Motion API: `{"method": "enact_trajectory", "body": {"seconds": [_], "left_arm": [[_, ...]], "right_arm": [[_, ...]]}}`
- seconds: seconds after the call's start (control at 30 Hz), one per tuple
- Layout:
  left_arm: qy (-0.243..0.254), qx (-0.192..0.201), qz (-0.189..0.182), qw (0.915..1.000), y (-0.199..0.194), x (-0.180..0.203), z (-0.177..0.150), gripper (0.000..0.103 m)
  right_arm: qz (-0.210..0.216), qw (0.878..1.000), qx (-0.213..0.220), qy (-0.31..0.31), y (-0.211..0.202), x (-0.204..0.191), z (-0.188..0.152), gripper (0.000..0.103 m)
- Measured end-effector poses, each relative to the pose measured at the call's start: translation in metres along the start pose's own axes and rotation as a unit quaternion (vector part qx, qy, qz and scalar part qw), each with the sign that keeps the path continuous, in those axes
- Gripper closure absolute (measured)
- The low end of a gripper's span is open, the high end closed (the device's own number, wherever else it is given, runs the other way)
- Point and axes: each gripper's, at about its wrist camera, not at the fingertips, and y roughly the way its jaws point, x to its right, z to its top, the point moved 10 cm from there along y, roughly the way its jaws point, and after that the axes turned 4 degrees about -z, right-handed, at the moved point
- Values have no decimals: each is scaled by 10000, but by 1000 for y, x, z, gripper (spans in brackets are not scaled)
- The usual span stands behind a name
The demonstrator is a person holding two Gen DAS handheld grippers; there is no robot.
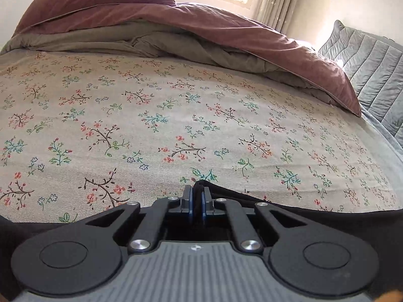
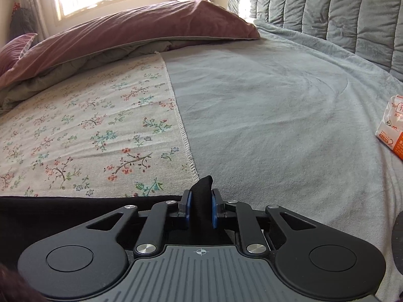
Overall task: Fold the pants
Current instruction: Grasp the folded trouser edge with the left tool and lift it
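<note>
Both jaws are clamped on the black pants (image 2: 63, 214): your left gripper (image 1: 197, 196) pinches a thin edge of the cloth, your right gripper (image 2: 200, 206) holds a thicker bunched fold that pokes up between its blue pads (image 2: 214, 212). The pants lie along the near edge of the bed, across the floral sheet (image 1: 151, 115) — mostly hidden under the grippers. The left hold looks shallow, so a quick lift or uneven pull could slip it free and let the fold skew. No containers show — only a tissue packet (image 2: 393, 128) on the grey blanket (image 2: 277, 95).
</note>
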Motion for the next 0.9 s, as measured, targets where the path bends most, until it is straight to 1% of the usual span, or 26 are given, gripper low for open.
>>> {"method": "enact_trajectory", "body": {"seconds": [0.13,0.2,0.27,0.3,0.37,0.4,0.43,0.47,0.5,0.53,0.6,0.67,0.73,0.8,0.83,0.9], "left_arm": [[25,362,45,9993,-10,7,12,88],[101,410,51,9991,-8,11,15,88],[115,329,105,9993,3,8,13,88],[130,208,148,9996,13,5,9,87],[172,-43,256,9995,33,-1,-4,86],[242,39,304,9992,37,-1,-6,84],[273,117,351,9989,37,-1,-6,83],[227,155,373,9989,37,0,-4,78],[221,176,407,9988,35,1,-3,72],[279,200,516,9981,32,3,-2,68],[473,210,651,9965,22,10,0,46],[723,254,617,9952,7,24,0,35],[1030,235,556,9929,-11,43,-6,32],[1348,182,355,9901,-30,64,-17,25],[1472,160,245,9887,-39,75,-25,24],[1777,90,5,9840,-59,95,-43,23]], "right_arm": [[-346,9973,619,-178,-20,-4,21,96],[-512,9949,807,-317,-21,-5,30,96],[-577,9947,759,-379,-13,-5,32,96],[-583,9952,681,-390,-5,-5,30,96],[-601,9966,345,-441,17,-7,19,96],[-597,9973,154,-410,27,-7,12,95],[-626,9972,66,-395,35,-7,5,95],[-690,9966,147,-423,36,-7,4,90],[-761,9958,179,-474,36,-7,4,81],[-857,9948,209,-509,34,-5,7,80],[-872,9948,192,-481,27,-1,9,70],[-912,9948,128,-427,15,6,12,65],[-854,9956,69,-390,-1,10,13,63],[-797,9965,-75,-243,-21,14,9,50],[-741,9970,-177,-131,-30,16,6,48],[-593,9975,-387,79,-45,16,-2,48]]}}
